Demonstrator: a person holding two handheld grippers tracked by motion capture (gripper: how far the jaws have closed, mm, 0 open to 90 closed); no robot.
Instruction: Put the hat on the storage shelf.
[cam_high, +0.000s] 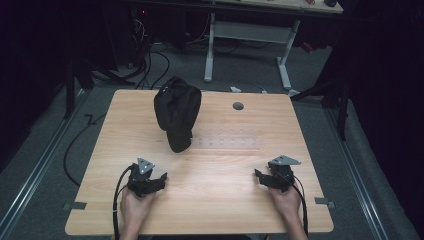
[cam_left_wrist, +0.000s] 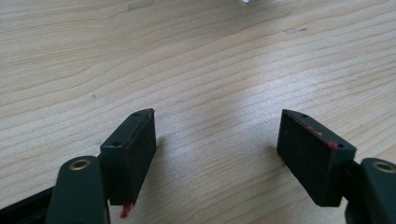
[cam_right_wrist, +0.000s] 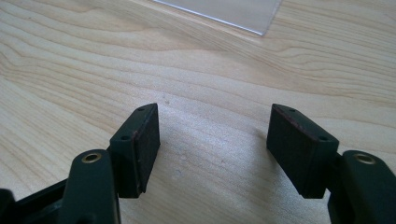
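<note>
My left gripper (cam_high: 161, 178) and right gripper (cam_high: 260, 176) rest wide and empty near the bench's (cam_high: 210, 200) front edge; the black bag (cam_high: 176, 114) stands toward the far edge, so I'd reach it squarely

A soft black bag (cam_high: 177, 112) stands upright and crumpled on the far part of the bench (cam_high: 225, 175), closed up.

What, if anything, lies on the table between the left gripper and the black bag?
Nothing visible. Bare wood of the table separates the left gripper from the black bag, which sits farther back. The gripper's jaws stand open and empty.
</note>
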